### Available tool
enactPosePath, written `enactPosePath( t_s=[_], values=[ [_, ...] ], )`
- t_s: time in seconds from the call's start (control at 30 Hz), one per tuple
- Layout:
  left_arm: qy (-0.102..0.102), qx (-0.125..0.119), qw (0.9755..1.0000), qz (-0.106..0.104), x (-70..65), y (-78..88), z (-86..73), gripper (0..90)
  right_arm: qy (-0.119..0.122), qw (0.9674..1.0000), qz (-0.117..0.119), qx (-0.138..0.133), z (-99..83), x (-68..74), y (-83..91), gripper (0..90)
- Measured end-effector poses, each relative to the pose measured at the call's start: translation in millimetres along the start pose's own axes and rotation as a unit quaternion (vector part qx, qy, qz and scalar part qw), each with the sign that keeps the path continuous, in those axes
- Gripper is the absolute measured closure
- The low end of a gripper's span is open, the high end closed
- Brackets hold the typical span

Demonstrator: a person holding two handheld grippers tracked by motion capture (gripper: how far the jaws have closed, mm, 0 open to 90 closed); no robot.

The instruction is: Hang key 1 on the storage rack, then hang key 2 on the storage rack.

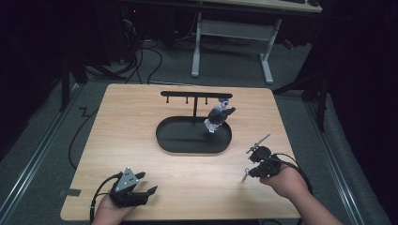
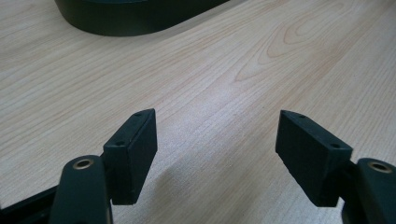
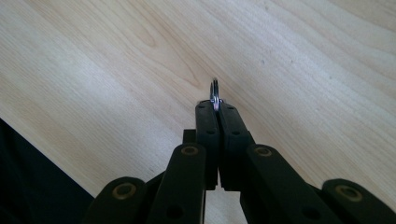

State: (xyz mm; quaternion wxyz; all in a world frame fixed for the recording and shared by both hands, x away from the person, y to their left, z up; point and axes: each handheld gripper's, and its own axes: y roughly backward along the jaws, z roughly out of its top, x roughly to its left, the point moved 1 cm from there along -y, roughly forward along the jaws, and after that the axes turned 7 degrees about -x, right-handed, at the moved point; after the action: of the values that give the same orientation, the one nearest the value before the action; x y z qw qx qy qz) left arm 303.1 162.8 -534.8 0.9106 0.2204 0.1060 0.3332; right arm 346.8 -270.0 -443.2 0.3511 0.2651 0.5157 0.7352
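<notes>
Right jaws (image 3: 217,108) clamped on key ring (image 3: 215,91), off tabletop (image 3: 116,60). Left jaws (image 2: 217,140) open, empty, idle. One keychain (image 1: 218,118) already on rack (image 1: 195,95); ring not yet hung.

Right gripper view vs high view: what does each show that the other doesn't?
Right gripper view alone: the right gripper pinching a thin metal ring edge-on at the very tips of its jaws.

High view alone: the black oval tray with its hook stand, a keychain bundle hanging from it, and the left gripper with open jaws.

Both: the wooden table and the right gripper.
</notes>
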Motion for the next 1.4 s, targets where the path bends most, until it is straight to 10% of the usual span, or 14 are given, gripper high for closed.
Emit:
enactPosePath(
  t_s=[1.4],
  values=[
    [-0.001,-0.004,1.0,0.005,1.6,6.0,0.0,30.3,0.019,0.9996,0.005,-0.019,85.8,7.2,25.0,89.3]
  ],
)
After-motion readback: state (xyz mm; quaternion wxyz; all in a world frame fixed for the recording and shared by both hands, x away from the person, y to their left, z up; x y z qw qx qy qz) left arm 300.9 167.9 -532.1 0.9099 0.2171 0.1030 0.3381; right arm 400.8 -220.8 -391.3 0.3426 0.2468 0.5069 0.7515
